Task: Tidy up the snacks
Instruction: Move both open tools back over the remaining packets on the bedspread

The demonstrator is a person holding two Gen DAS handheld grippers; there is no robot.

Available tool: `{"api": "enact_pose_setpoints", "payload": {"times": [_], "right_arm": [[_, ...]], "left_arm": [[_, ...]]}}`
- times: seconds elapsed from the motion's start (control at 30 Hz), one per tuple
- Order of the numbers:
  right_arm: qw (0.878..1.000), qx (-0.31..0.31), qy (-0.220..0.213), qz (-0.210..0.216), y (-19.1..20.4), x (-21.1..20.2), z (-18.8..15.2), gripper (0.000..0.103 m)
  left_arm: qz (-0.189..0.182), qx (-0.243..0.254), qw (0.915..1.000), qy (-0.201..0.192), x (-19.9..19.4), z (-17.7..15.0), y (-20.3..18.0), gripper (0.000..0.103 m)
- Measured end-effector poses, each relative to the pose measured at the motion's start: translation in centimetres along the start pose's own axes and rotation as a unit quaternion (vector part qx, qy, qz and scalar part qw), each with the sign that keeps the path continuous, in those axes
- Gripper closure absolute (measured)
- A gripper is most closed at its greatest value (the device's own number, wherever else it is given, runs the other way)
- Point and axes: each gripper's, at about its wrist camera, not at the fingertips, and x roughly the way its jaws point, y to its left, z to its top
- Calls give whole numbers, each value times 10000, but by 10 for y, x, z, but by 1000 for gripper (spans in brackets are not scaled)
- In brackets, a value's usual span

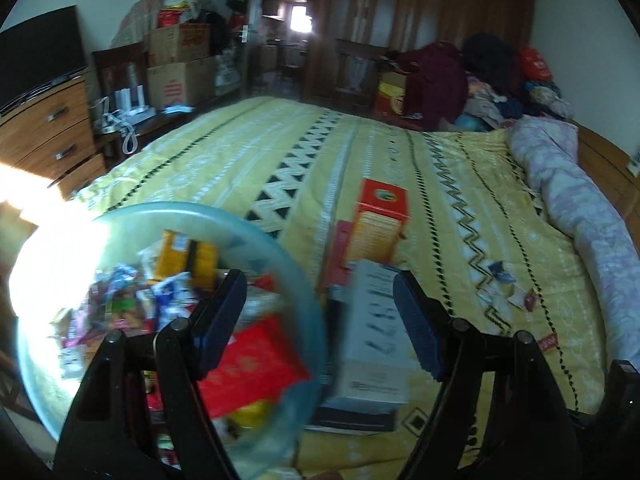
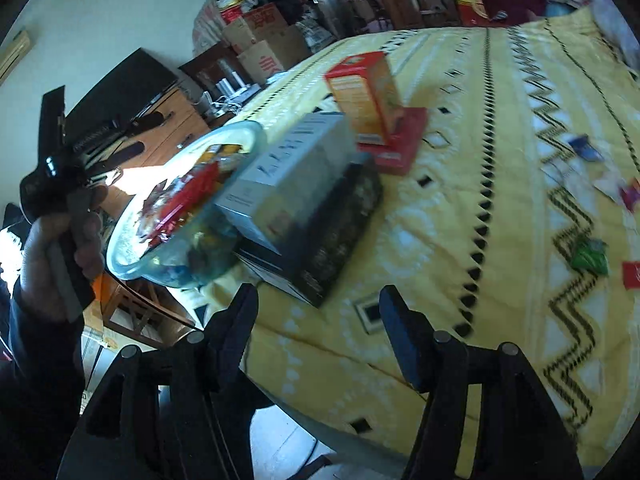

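Left wrist view: your left gripper [image 1: 320, 316] stands open, nothing between its fingers; the snack bowl [image 1: 296, 280] sits behind the left finger, the white box [image 1: 376, 344] between them beyond. Your right gripper [image 2: 318, 320] is likewise open and empty, loose snack packets [image 2: 588, 256] lying right of its fingers.

Bedspread [image 1: 440, 168]: yellow woven cloth, matt, lightly creased. Bowl [image 1: 276, 240]: translucent bluish, glossy (glass or plastic, cannot tell). Wrappers [image 1: 132, 300] inside: shiny foil or film. Grey box [image 2: 296, 168] and orange box [image 2: 364, 92]: smooth cardboard, slight sheen. Drawer chest [image 1: 48, 128]: polished wood, metal handles. Rolled quilt [image 1: 580, 216]: soft matt cloth.
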Motion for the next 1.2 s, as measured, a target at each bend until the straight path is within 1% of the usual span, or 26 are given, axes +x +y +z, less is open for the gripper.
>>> {"api": "enact_pose_setpoints", "payload": {"times": [0.1,0.13,0.2,0.23,0.3,0.37,0.4,0.47,0.5,0.57,0.67,0.7,0.73,0.8,0.83,0.9,0.97,1.0,1.03,1.1,1.17,1.2], "right_arm": [[9990,317,-57,-297,-44,-31,-23,36],[9981,430,-81,-428,-60,-42,-31,36],[9963,659,-128,-537,-79,-59,-40,36],[9948,828,-159,-570,-94,-68,-45,36],[9928,1001,-198,-632,-113,-80,-54,36],[9908,1143,-253,-674,-129,-86,-59,36],[9896,1242,-289,-665,-137,-88,-61,36],[9876,1392,-352,-642,-148,-92,-64,36],[9868,1447,-378,-620,-152,-93,-65,36],[9853,1549,-436,-578,-161,-94,-67,36],[9839,1645,-479,-515,-172,-93,-68,36],[9834,1672,-491,-506,-176,-93,-68,30],[9826,1709,-518,-501,-180,-93,-69,23],[9807,1799,-596,-481,-187,-96,-69,22],[9799,1832,-630,-473,-190,-97,-69,22],[9790,1854,-693,-483,-195,-99,-67,22],[9788,1852,-726,-488,-199,-101,-66,22],[9786,1859,-737,-490,-200,-101,-65,22],[9780,1887,-749,-479,-202,-102,-65,21],[9774,1920,-764,-456,-203,-102,-64,21],[9774,1910,-784,-461,-203,-102,-61,22],[9773,1911,-794,-458,-204,-102,-59,22]], "left_arm": [[-532,538,9965,358,29,-10,-68,26],[-692,701,9938,516,41,-16,-88,26],[-1122,1064,9839,899,69,-31,-129,26],[-1318,1221,9776,1099,82,-41,-147,26],[-1735,1541,9591,1622,112,-68,-185,27],[-2108,1955,9398,1849,131,-93,-219,27],[-2175,2238,9316,1865,139,-102,-234,28],[-2230,2962,9135,1677,149,-117,-263,28],[-2278,3238,9048,1568,153,-121,-274,27],[-2417,3641,8877,1450,160,-125,-291,26],[-2622,4004,8669,1391,171,-128,-310,26],[-2634,4122,8608,1403,176,-131,-315,25],[-2587,4206,8576,1436,182,-134,-318,25],[-2529,4231,8557,1576,197,-139,-318,25],[-2495,4214,8564,1639,204,-142,-319,25],[-2416,4120,8616,1721,216,-144,-318,26],[-2421,3936,8686,1789,221,-144,-315,29],[-2482,3809,8714,1841,222,-143,-314,43],[-2550,3660,8738,1934,223,-143,-314,53],[-2500,3513,8817,1916,221,-143,-313,54],[-2482,3400,8871,1895,215,-145,-310,56],[-2390,3375,8912,1861,211,-146,-307,56]]}}
